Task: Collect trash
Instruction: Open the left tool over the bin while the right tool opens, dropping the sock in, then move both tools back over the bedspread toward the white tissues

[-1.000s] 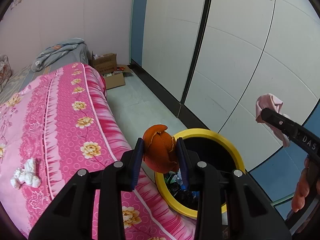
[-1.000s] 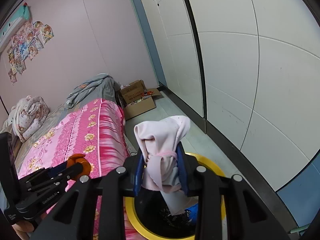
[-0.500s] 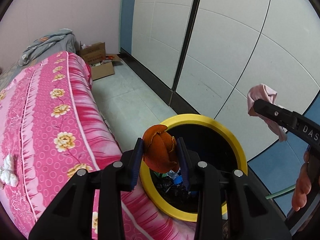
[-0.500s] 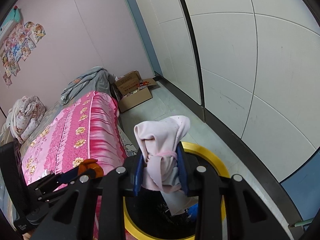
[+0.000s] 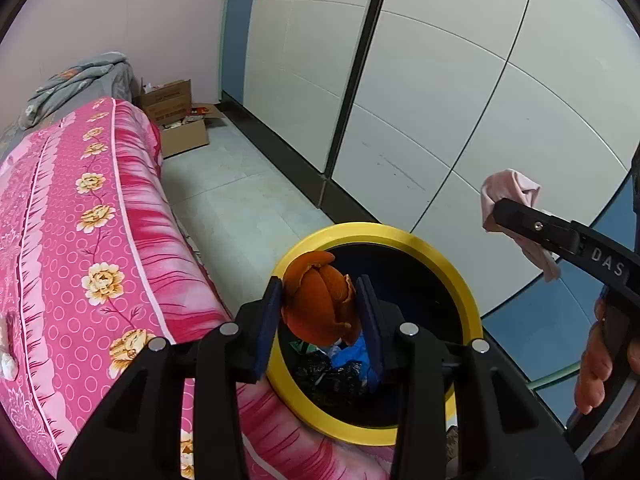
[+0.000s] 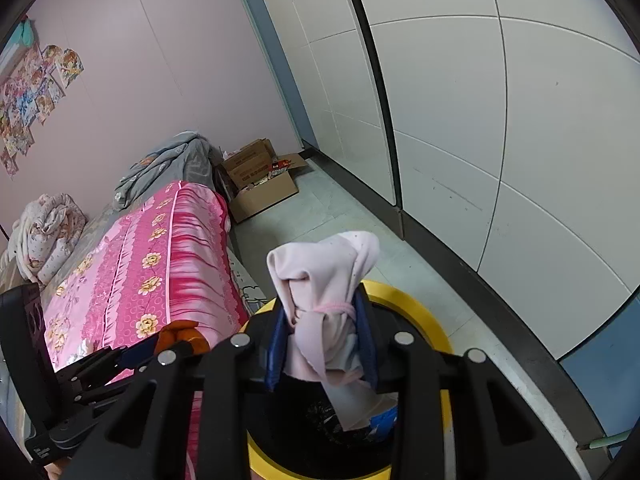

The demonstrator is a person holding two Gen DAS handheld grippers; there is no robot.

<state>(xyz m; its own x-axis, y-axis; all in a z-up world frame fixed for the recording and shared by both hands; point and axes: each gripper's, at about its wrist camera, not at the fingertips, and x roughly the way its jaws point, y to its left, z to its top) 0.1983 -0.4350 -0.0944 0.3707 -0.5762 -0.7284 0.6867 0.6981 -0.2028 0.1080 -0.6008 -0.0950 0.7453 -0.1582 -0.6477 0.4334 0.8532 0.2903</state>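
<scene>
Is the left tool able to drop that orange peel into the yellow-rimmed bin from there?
Probably yes: the left tool, its jaws opening, has the orange peel directly over the bin, with nothing between.

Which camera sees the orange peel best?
The left wrist view. There the orange peel sits big and whole between the opening jaws of the left gripper, right above the bin. In the right wrist view only a small bit of the peel pokes out at the left, mostly hidden by the gripper.

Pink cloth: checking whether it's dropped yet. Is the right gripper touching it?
Touching. Right wrist view: both blue pads of the right gripper press the pink cloth at its sides, over the yellow bin.
</scene>
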